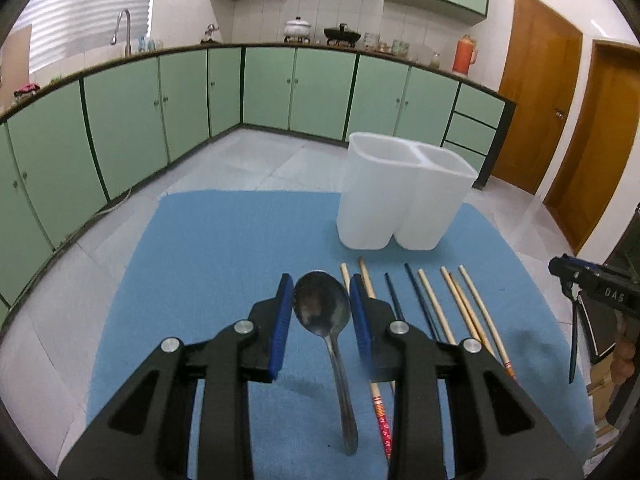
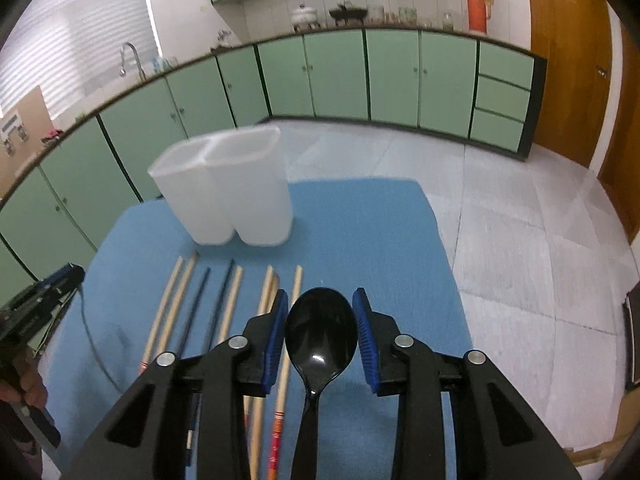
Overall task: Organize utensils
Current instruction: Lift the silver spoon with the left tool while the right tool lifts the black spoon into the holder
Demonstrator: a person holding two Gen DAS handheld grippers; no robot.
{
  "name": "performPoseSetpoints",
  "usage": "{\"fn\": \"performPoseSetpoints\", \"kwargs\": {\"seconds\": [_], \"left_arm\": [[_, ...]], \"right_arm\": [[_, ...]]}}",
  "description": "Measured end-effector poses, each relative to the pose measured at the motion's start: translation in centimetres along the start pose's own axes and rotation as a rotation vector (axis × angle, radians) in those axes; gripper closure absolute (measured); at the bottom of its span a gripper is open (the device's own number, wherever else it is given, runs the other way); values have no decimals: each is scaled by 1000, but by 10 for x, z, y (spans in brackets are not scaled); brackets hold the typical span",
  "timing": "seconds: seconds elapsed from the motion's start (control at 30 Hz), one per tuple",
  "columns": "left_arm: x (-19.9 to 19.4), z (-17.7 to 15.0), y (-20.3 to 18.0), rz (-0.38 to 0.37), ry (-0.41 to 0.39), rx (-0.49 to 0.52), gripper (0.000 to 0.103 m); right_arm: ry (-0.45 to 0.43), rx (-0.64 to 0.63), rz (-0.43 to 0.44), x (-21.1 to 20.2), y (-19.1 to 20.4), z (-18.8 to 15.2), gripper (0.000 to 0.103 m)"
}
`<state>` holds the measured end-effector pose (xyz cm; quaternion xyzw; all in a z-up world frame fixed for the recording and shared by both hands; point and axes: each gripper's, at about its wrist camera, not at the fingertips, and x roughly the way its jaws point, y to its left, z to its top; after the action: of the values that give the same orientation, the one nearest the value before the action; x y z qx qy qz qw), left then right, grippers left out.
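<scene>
Holder sitting at the far end of the mat. Chopsticks laid in a row just in front of the holder, with spoons further forward, up off the mat.

blue mat on floor, w/ chopsticks, white holder

The chopsticks' lower ends are hidden behind the right gripper. The black spoon's handle is cut off at the bottom edge.
</scene>
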<state>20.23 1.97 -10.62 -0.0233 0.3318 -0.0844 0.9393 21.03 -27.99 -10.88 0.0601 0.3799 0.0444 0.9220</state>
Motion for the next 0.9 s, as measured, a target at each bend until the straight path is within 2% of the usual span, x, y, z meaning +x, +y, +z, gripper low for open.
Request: {"fn": "performPoseSetpoints", "kwargs": {"seconds": [0.27,0.47,0.67,0.9], "left_arm": [[-24,11,-2,-12,-81,-2,76],[-39,31,-6,-25,-150,-8,76],[-47,58,-13,-34,-218,-7,76],[-44,97,-20,-30,-292,-3,76]], "right_arm": [[-96,-29,9,-30,14,16,70],[-208,-29,19,-43,18,35,70],[-302,-38,35,-36,27,59,70],[-379,-49,53,-10,38,103,70]]}}
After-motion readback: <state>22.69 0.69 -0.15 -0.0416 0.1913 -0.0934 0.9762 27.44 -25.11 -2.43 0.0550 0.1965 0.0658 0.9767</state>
